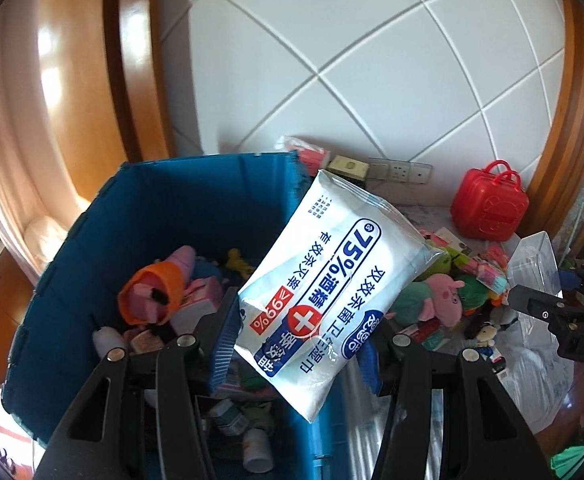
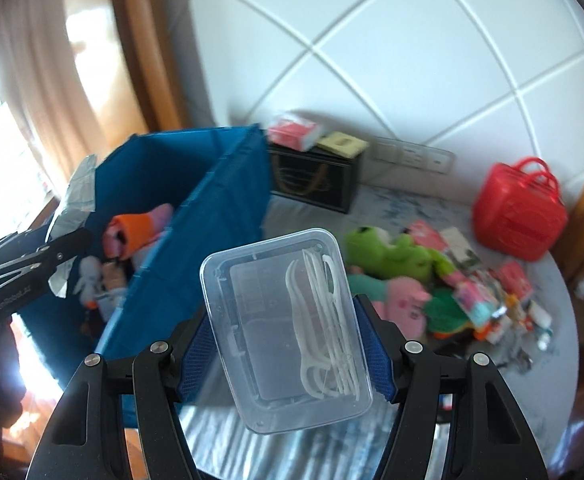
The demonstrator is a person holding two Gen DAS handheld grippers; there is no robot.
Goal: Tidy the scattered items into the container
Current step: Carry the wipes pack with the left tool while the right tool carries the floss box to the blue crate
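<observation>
My left gripper (image 1: 299,336) is shut on a white and blue pack of alcohol wipes (image 1: 331,280), held over the right wall of the blue bin (image 1: 180,200). The bin holds several toys, boxes and bottles. My right gripper (image 2: 288,344) is shut on a clear plastic box of floss picks (image 2: 288,328), just right of the blue bin (image 2: 220,216). The right gripper with its clear box (image 1: 535,264) shows at the right edge of the left wrist view. The left gripper and the back of the wipes pack (image 2: 72,208) show at the left of the right wrist view.
Scattered items lie on the table (image 2: 391,208): a green frog plush (image 2: 395,252), a pink pig plush (image 1: 443,296), small packets. A red toy case (image 2: 519,216) stands at the back right. A black box (image 2: 315,180) with a red packet on top sits by the wall.
</observation>
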